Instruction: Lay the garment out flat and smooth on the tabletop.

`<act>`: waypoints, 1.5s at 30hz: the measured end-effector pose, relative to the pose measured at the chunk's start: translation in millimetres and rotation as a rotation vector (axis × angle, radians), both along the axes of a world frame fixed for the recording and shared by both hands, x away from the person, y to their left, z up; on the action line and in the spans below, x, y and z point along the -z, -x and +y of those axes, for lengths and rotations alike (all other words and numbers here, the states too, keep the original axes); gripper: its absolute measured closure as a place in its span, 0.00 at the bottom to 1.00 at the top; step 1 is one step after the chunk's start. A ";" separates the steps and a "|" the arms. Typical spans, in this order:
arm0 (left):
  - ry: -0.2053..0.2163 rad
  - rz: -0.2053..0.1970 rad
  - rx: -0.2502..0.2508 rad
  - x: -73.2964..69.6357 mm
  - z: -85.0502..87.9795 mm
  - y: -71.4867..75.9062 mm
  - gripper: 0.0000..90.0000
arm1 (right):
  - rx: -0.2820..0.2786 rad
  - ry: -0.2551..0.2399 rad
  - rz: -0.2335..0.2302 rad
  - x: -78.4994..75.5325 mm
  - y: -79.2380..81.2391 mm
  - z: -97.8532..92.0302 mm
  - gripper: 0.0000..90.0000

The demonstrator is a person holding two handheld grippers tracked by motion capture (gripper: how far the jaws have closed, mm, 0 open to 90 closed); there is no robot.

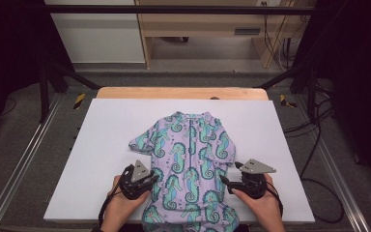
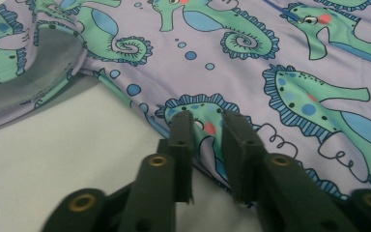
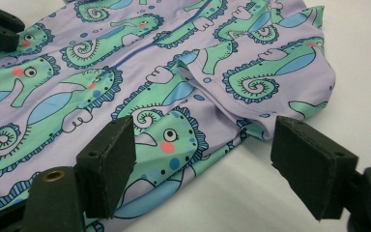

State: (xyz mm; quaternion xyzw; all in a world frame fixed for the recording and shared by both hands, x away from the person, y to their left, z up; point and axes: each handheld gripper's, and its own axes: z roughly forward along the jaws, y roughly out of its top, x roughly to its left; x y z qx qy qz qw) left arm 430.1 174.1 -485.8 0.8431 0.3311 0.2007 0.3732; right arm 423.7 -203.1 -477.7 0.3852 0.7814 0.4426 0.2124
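A: Since the shirt (image 1: 188,159) lies flat toward the worktop's (image 1: 101,145) near edge, why flank it?
B: To take both side hems. The left gripper (image 2: 207,126) has its jaws nearly pinched on fabric; the right gripper (image 3: 207,164) straddles its hem with jaws wide, holding nothing.

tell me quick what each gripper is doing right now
left gripper: jaws nearly closed, pinching a fold at the edge of the seahorse garment.
right gripper: open, jaws astride the garment's other edge, not gripping.

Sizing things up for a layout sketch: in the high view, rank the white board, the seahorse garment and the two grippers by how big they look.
1. white board
2. seahorse garment
3. left gripper and right gripper: they look alike, so no ranking between them.
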 end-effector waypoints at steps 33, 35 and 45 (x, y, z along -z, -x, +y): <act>0.161 -0.100 -0.146 -5.9 26.1 1.2 0.21 | -0.011 0.124 0.061 -12.7 -52.5 62.8 0.36; 0.166 -0.105 -0.158 -6.5 26.7 1.0 0.16 | -0.008 0.126 0.074 -11.8 -57.0 67.4 0.36; 0.206 -0.129 -0.214 -10.0 37.5 1.6 0.13 | 0.034 0.162 0.103 -3.3 -78.0 82.4 0.48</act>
